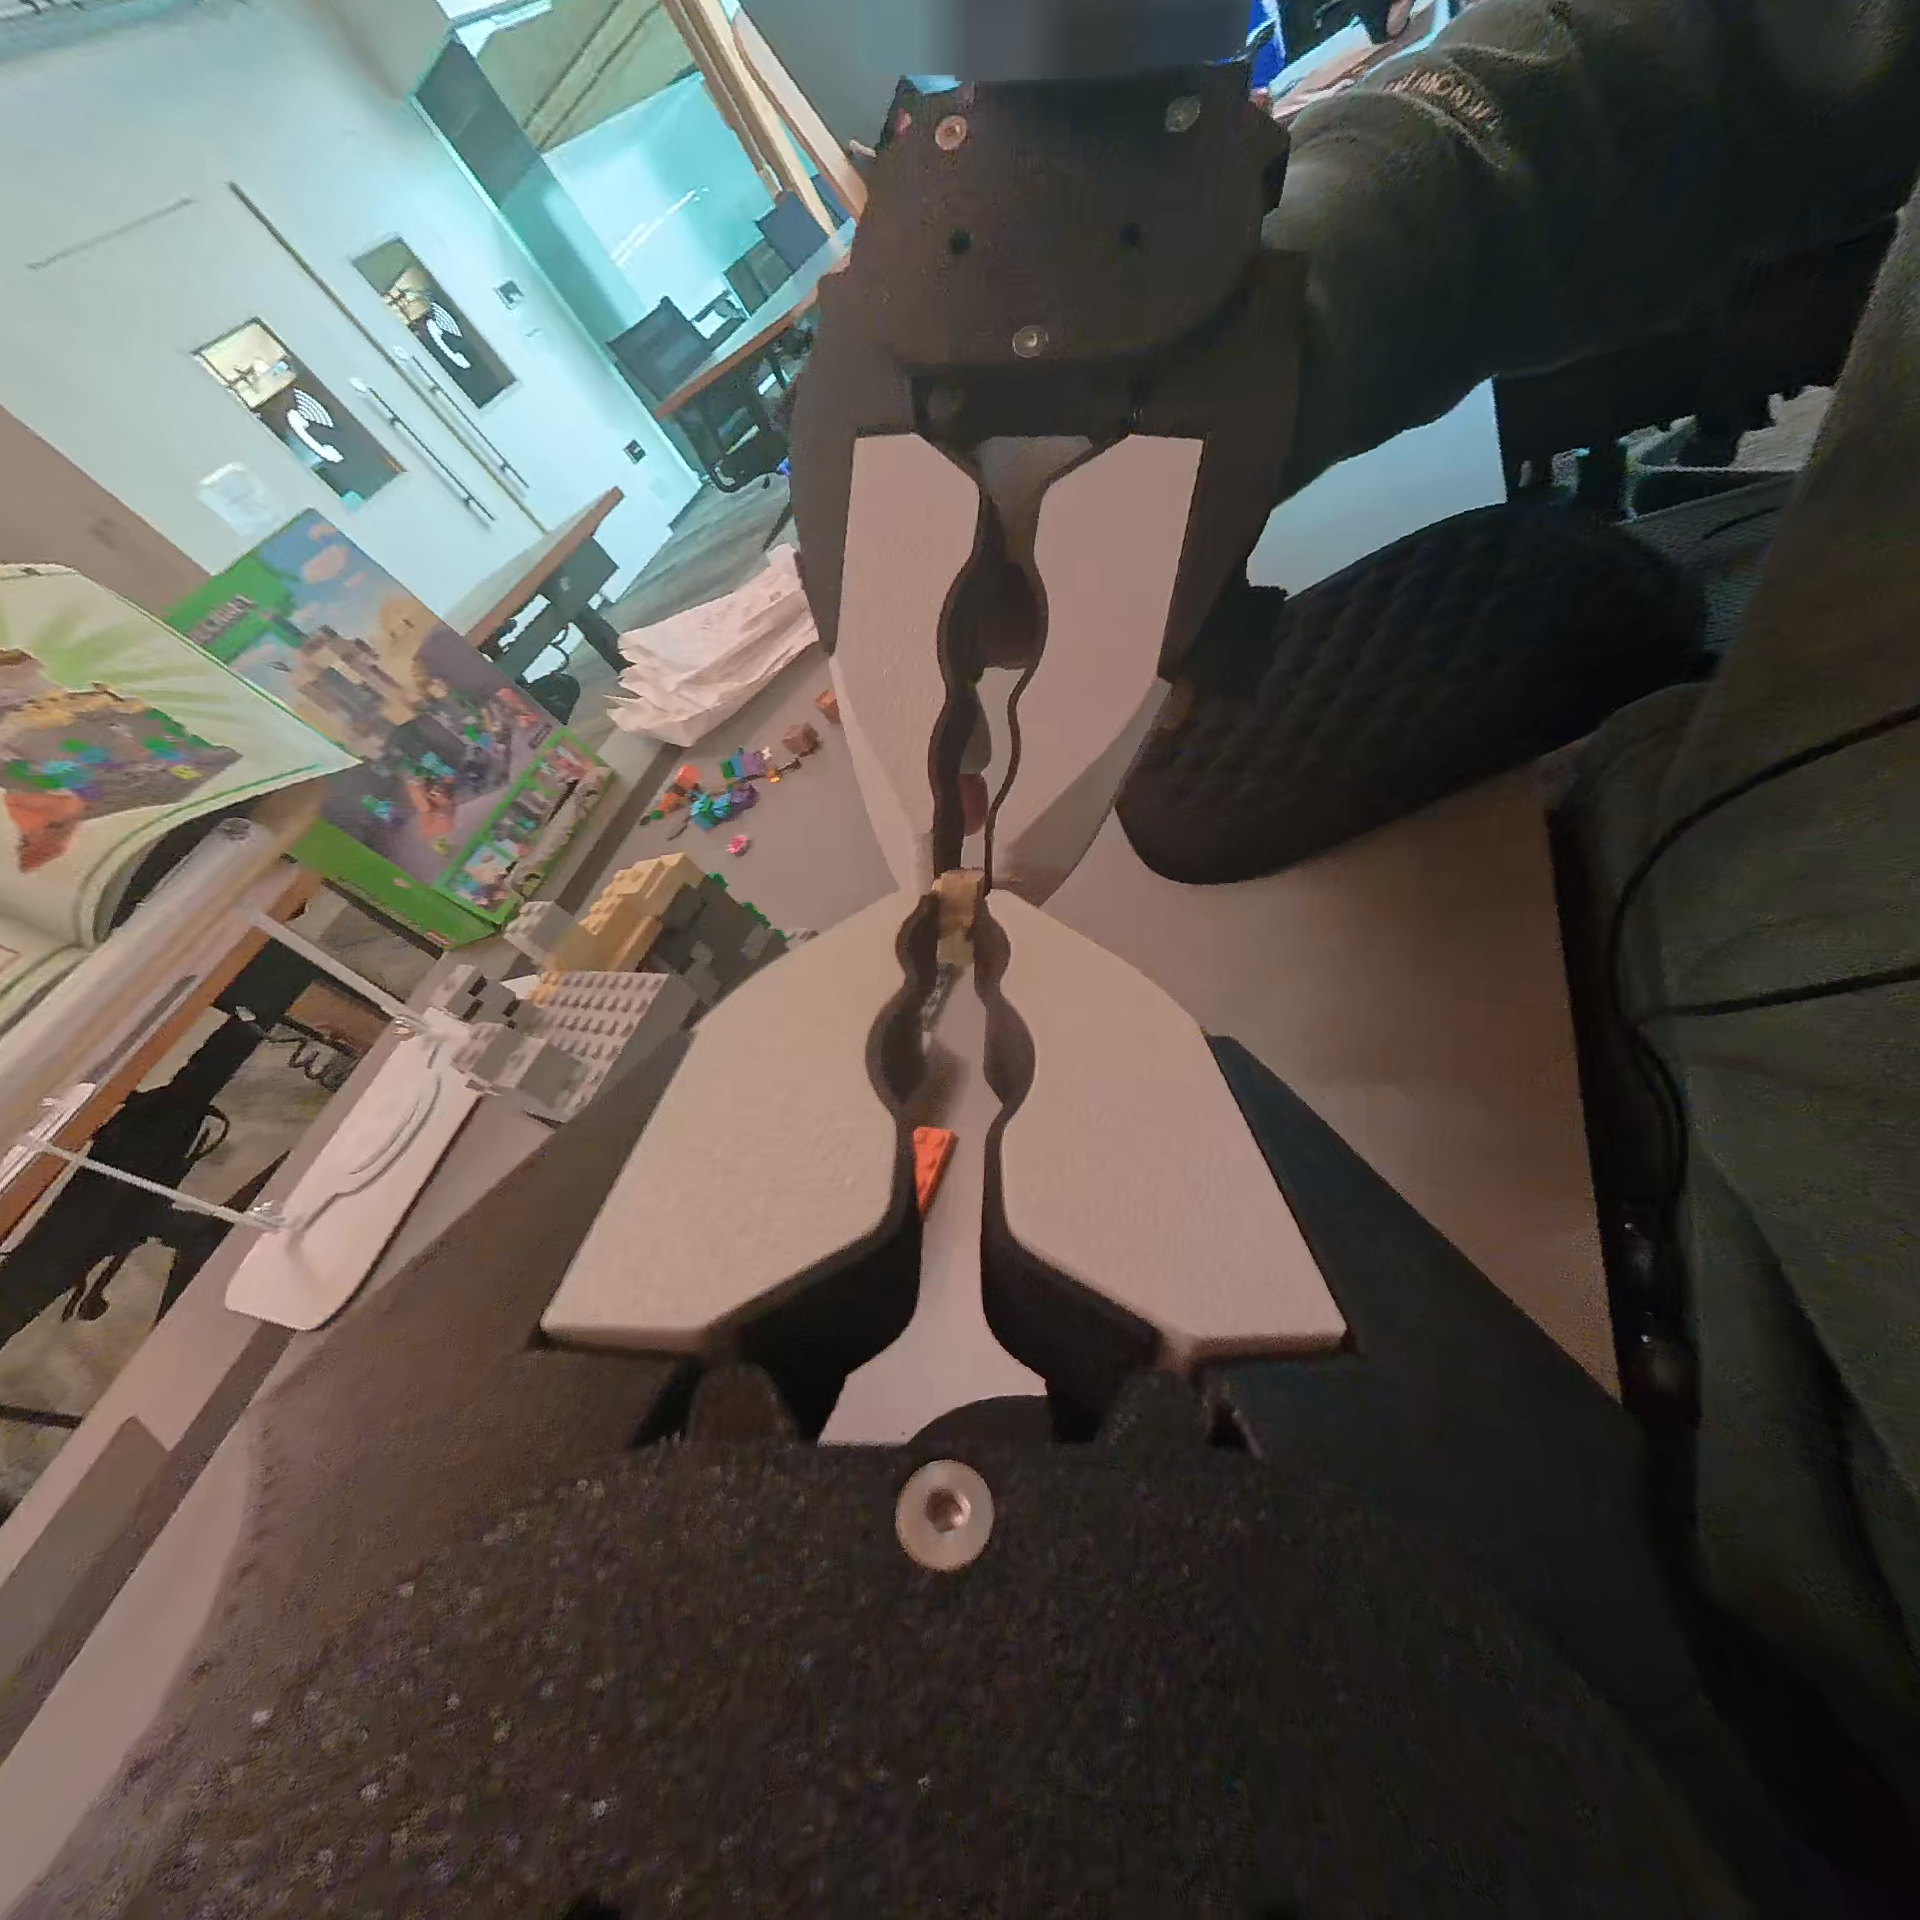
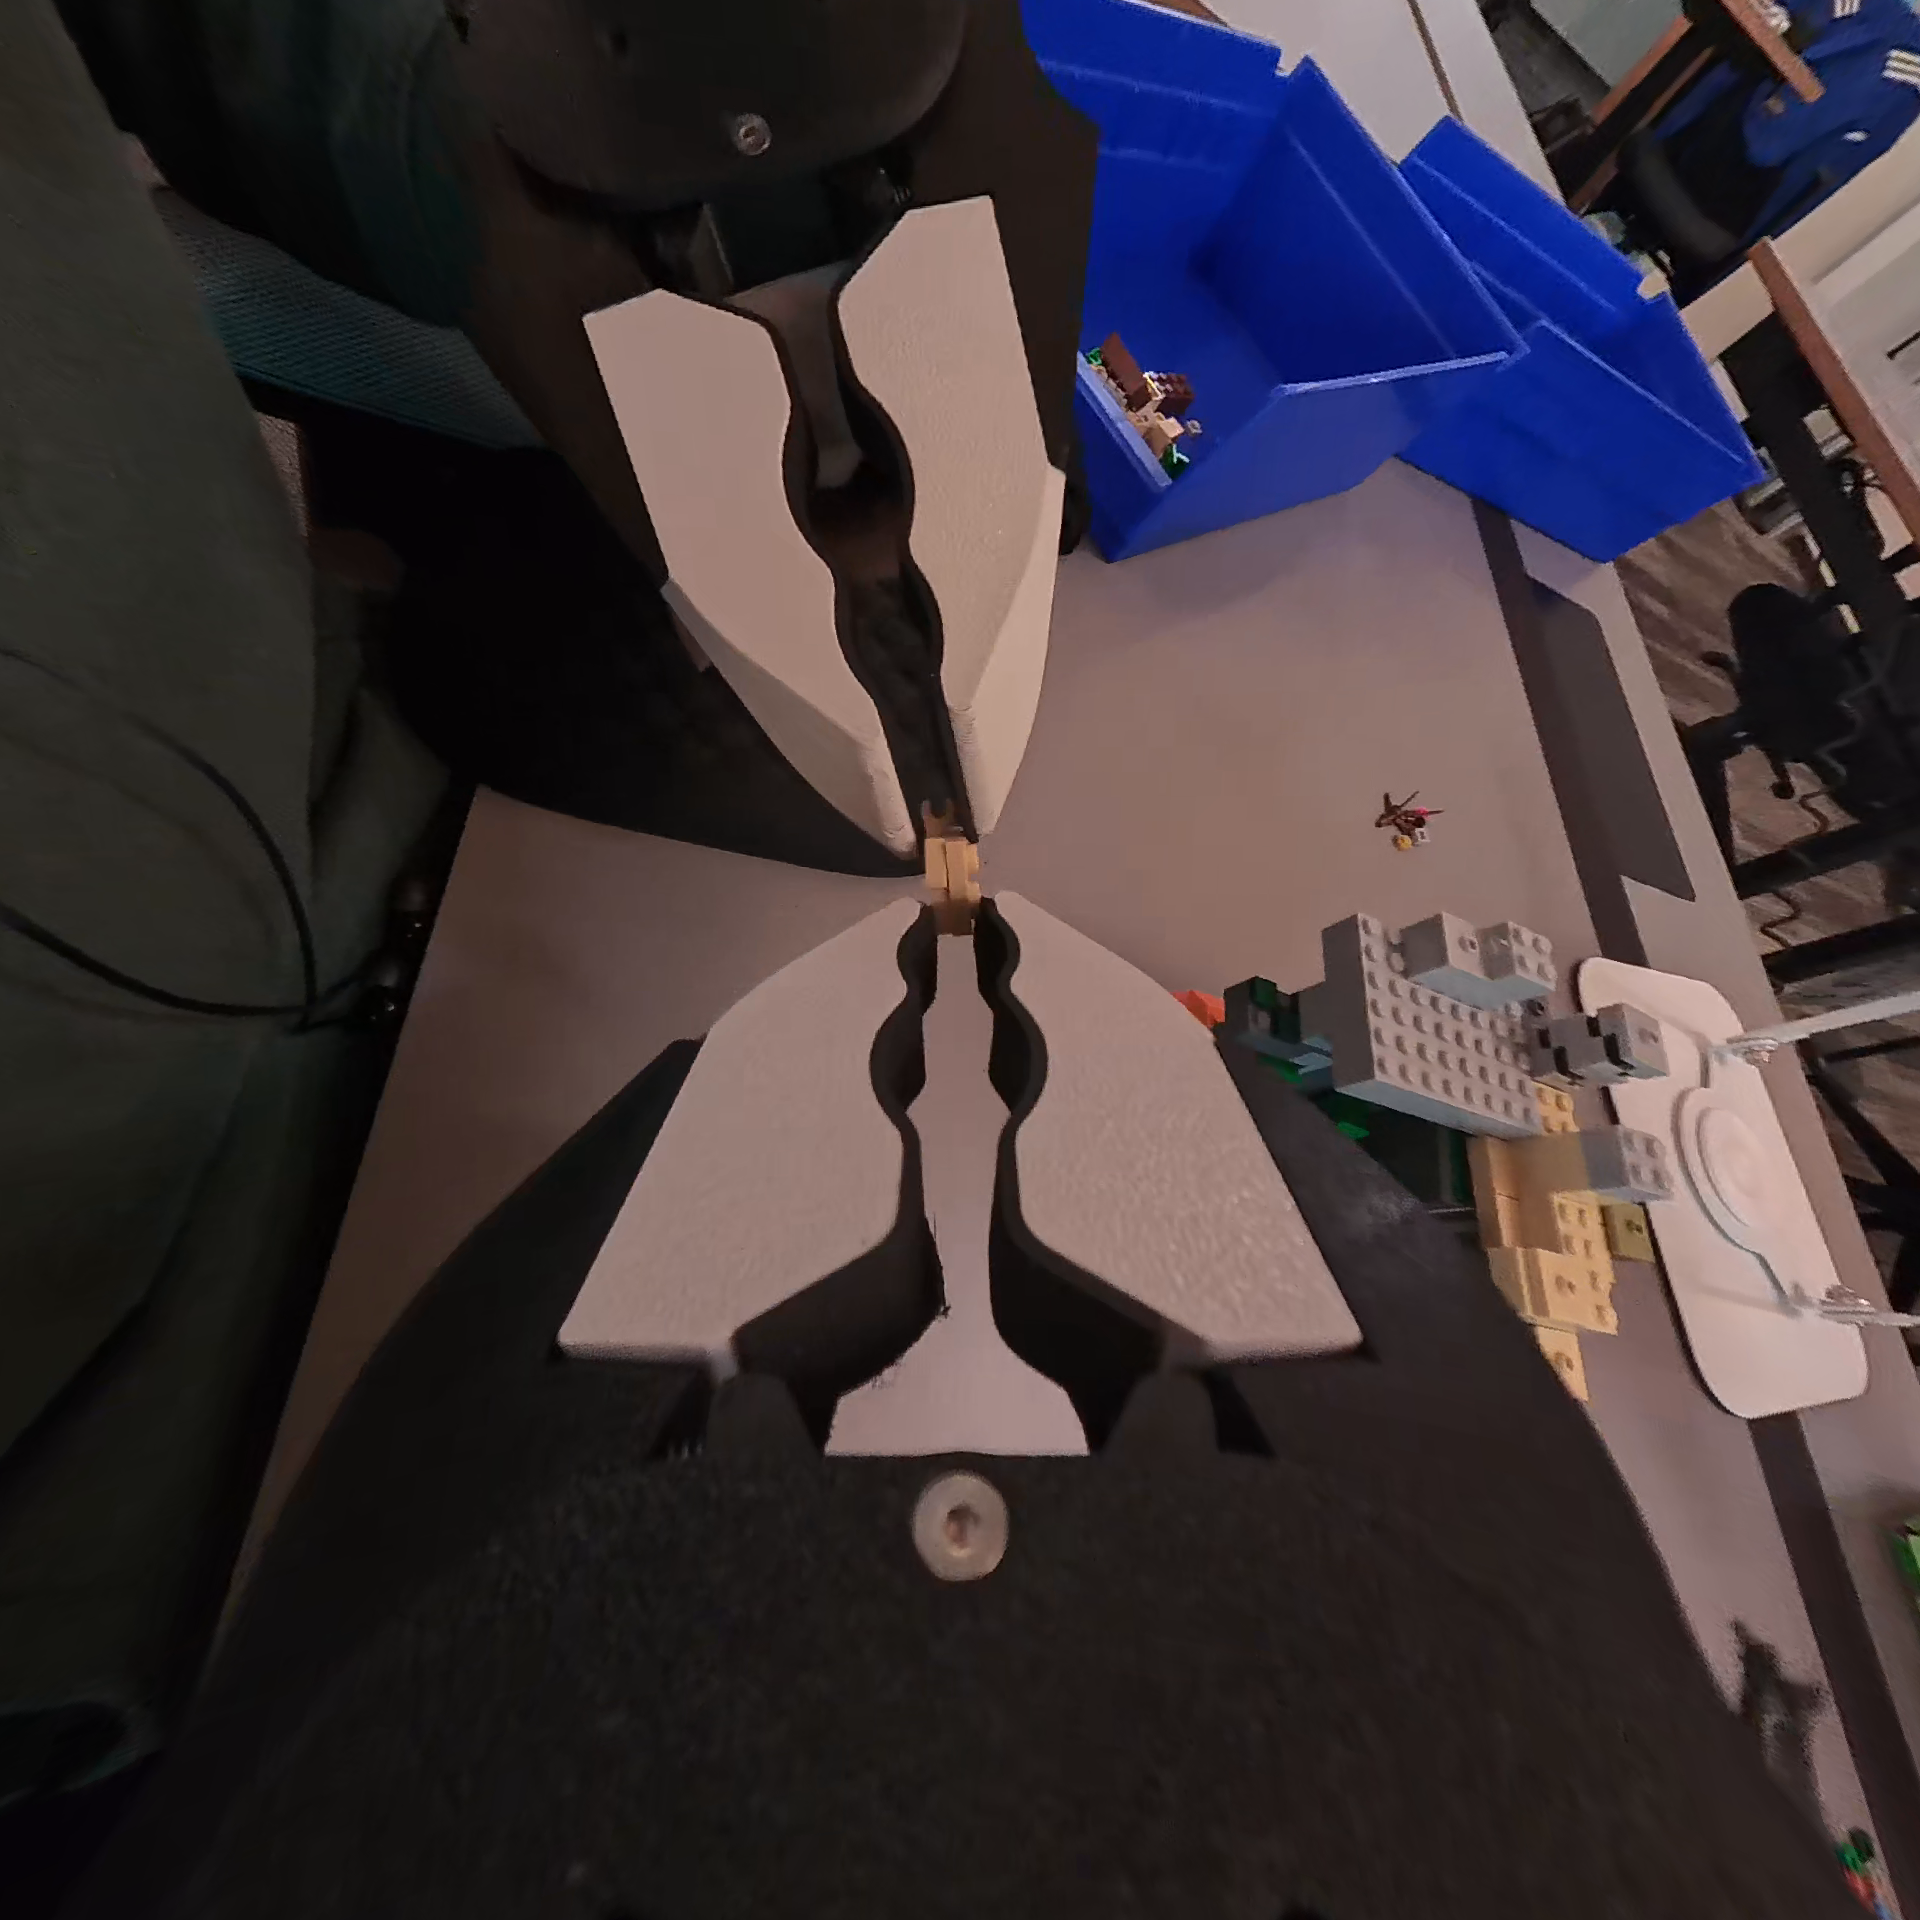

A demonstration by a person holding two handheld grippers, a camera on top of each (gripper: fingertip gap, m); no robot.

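Both grippers meet tip to tip above the grey table (image 2: 1195, 727), each pinching a small tan brick piece (image 1: 956, 914). Left gripper (image 1: 954, 940) is pressed together on one end, right gripper (image 2: 951, 914) clamped on the other, so the piece hangs in mid-air between them, probably two tan parts stacked. A grey and tan brick build (image 2: 1455, 1049) sits near, loose bricks (image 1: 727, 790) and blue bins (image 2: 1351, 312) farther off.
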